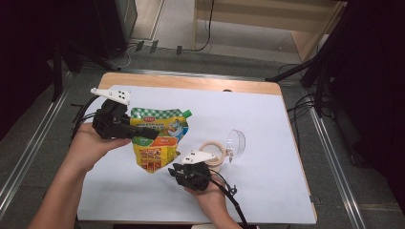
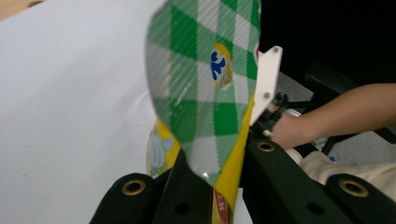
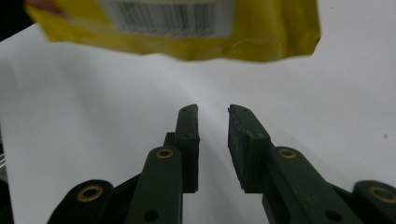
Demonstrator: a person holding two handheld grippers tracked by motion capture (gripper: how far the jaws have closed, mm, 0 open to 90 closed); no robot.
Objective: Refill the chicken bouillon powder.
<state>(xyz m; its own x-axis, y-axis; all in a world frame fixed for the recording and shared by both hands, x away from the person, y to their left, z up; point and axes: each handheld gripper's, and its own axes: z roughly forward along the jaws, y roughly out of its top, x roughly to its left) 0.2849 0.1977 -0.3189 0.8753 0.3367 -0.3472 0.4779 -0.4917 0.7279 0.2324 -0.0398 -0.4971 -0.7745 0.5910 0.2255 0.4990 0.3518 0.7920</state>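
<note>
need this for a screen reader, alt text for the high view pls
The left gripper holds a yellow and green pouch up over a white table. The right gripper, empty, sits just below the pouch, beside a tape roll and a clear cup on its side.

The high view looks forward and down from above the person's side of the table (image 1: 267, 114). The left gripper view sits close behind its jaws, the pouch (image 2: 205, 93) between them. The right gripper view looks along its jaws at the pouch's lower edge just beyond their tips. All three share the pouch and white tabletop.
</note>
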